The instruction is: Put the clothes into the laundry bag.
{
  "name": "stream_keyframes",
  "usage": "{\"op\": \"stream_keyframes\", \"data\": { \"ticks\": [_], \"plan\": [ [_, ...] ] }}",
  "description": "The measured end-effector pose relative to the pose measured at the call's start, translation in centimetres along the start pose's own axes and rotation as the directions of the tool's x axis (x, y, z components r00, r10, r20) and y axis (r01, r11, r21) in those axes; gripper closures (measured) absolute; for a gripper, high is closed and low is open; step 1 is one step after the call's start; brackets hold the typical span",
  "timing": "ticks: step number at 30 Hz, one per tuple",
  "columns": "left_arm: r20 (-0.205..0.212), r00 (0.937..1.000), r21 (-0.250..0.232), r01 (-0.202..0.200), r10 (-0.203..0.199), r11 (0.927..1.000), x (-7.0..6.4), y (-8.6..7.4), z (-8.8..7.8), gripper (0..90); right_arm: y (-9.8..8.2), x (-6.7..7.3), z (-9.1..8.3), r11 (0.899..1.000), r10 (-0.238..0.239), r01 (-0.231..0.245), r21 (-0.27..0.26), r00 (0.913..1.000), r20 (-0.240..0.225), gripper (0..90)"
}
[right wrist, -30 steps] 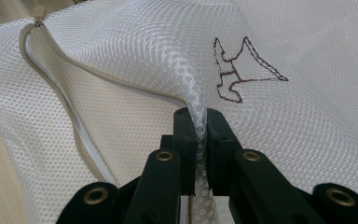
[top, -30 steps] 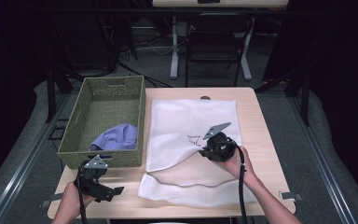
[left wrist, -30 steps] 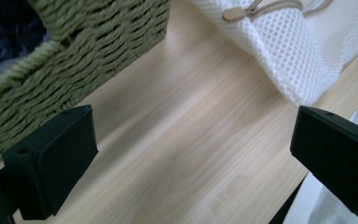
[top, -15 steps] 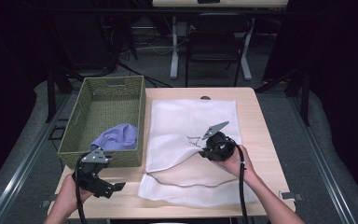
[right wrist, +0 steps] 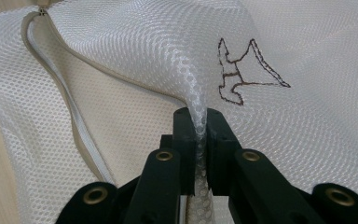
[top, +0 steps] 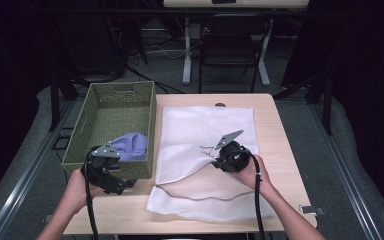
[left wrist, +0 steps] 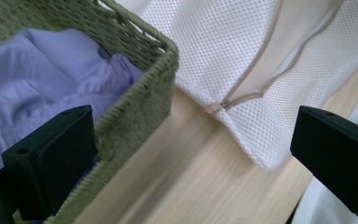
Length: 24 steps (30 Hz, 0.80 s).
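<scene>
Landmark: white mesh bag (top: 205, 150), flat on the wooden table (top: 275, 125).

Right hand (top: 250, 172) sits on the bag's middle, forearm coming in from the near edge. The right gripper (right wrist: 198, 135) has its jaws closed on a pinched ridge of the bag's top layer, lifting it into a fold. Bag is fine open-weave mesh with a beige zipper (right wrist: 60, 93) along its open mouth and a small dark stitched outline figure (right wrist: 242, 70) just beyond the pinch.

Left of the bag: olive woven basket (top: 115, 125), rectangular, holding a crumpled lavender cloth (top: 130, 145) at its near end. Left hand (top: 77, 187) holds the left gripper (left wrist: 191, 154) at the basket's near corner, jaws spread wide and holding nothing, one over the cloth, one past the bag's corner.

Versus 1 s ago: the left gripper has moved up from the table edge toward the basket. The right gripper's pinch is unchanged.
</scene>
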<state>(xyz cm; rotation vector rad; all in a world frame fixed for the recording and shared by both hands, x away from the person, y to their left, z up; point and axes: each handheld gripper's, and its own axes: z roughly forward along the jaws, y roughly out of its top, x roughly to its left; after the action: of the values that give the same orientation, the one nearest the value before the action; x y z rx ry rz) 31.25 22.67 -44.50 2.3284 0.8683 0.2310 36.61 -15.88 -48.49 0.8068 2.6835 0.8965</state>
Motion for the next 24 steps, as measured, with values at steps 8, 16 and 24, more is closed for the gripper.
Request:
{"op": "stream_keyframes", "data": {
  "ticks": [8, 16, 24],
  "plan": [
    [-0.002, 0.9996, 0.015, -0.029, 0.029, 0.9995, 2.2, 1.9, 0.0, 0.1, -0.3, 0.0, 0.1, 1.000, 0.014, -0.014, -0.003, 0.9999, -0.008, 84.5],
    [-0.039, 0.9989, 0.052, -0.025, 0.027, 0.9984, 3.8, 3.4, 0.2, 0.0, -0.3, 0.0, -0.1, 1.000, 0.014, -0.013, -0.021, 0.9999, 0.005, 84.5],
    [-0.035, 0.9990, 0.072, -0.023, 0.026, 0.9971, 5.2, 4.6, 0.5, 0.0, -0.3, -0.1, -0.1, 1.000, 0.009, -0.008, -0.022, 0.9999, 0.009, 84.5]
  ]
}}
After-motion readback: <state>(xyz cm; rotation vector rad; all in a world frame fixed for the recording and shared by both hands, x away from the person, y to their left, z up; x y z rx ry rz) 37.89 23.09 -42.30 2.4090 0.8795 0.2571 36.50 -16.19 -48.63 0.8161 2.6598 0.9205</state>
